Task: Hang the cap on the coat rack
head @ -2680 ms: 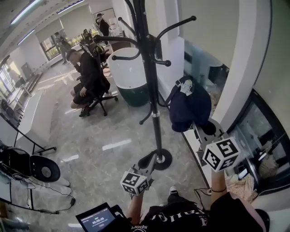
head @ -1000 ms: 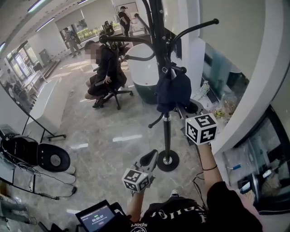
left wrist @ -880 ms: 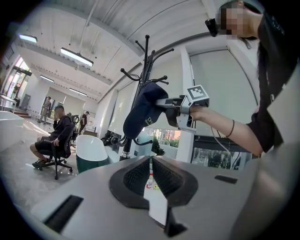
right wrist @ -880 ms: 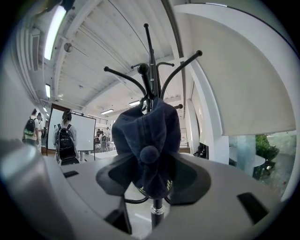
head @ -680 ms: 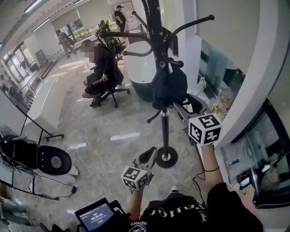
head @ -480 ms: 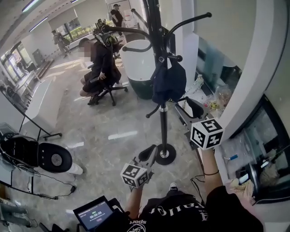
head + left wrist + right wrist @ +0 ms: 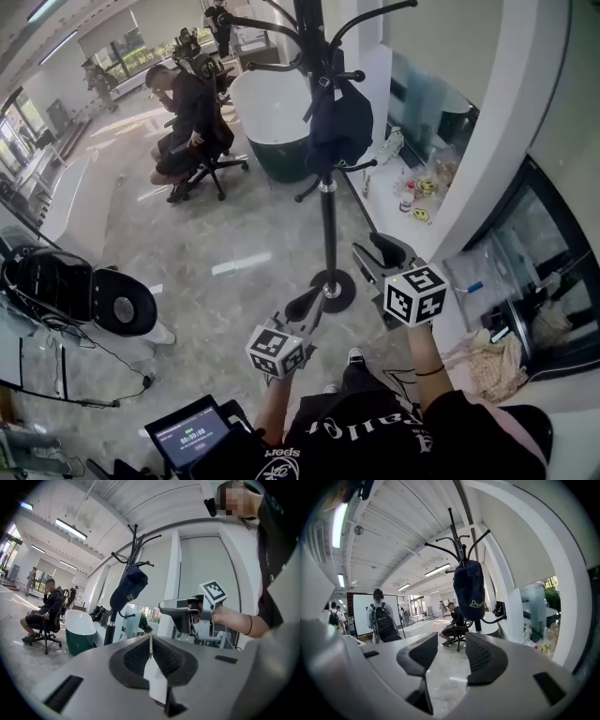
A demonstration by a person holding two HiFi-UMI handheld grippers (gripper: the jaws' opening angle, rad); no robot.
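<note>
pale marble floor [image 7: 234, 225]; cap [image 7: 339, 117] hangs on coat rack [image 7: 327, 225], twelve o'clock from nearer right gripper [image 7: 377, 255], jaws just sprung wide, empty; left gripper [image 7: 305, 303] pinched closed, empty.

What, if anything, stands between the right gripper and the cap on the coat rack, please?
Nothing visible does. The right gripper, its jaws just opened wide then eased in slightly, is empty and faces the cap hanging on the coat rack.

Cap [image 7: 339, 117] from right hand-held gripper [image 7: 373, 259] onto coat rack [image 7: 327, 234]; empty jaws apart, lately closing.
</note>
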